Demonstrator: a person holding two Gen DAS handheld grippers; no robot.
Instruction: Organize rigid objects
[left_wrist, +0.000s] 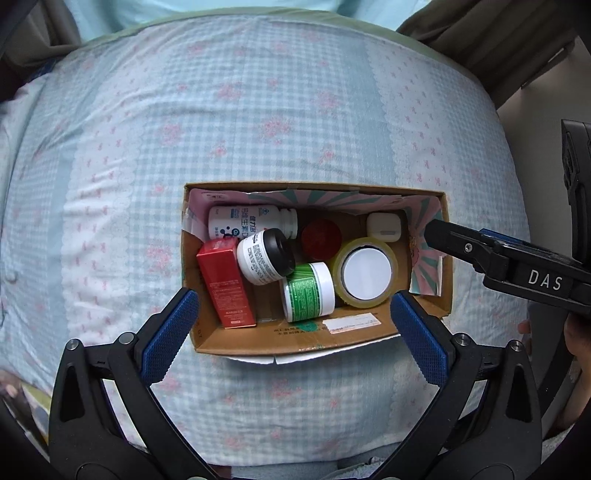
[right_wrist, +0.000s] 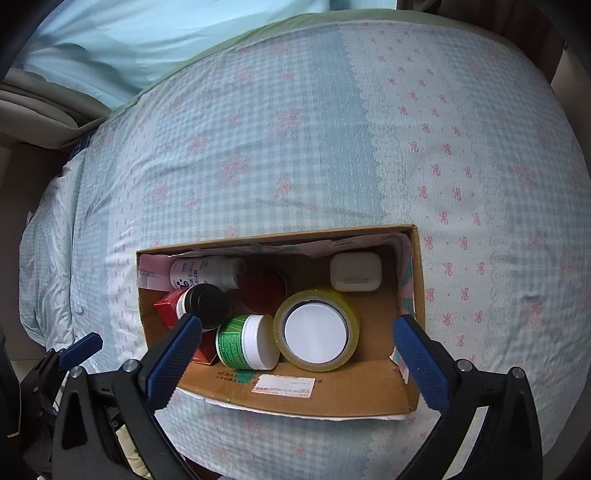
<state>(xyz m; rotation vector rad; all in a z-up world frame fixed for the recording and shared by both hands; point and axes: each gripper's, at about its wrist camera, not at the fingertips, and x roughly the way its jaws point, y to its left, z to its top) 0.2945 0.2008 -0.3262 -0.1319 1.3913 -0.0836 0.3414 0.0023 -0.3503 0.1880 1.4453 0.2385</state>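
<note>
**Box packed, both grippers empty above it**

The cardboard box sits on the checked bedspread. Inside lie a red carton, a white bottle, a black-capped jar, a green-labelled jar, a tape roll, a red lid and a white case. Left gripper and right gripper: jaws wide apart, nothing between them.

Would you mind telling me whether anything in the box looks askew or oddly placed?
Mostly tidy, but the black-capped jar is tilted, propped on the red carton and the white bottle rather than resting on the box floor. The green jar lies on its side.
</note>
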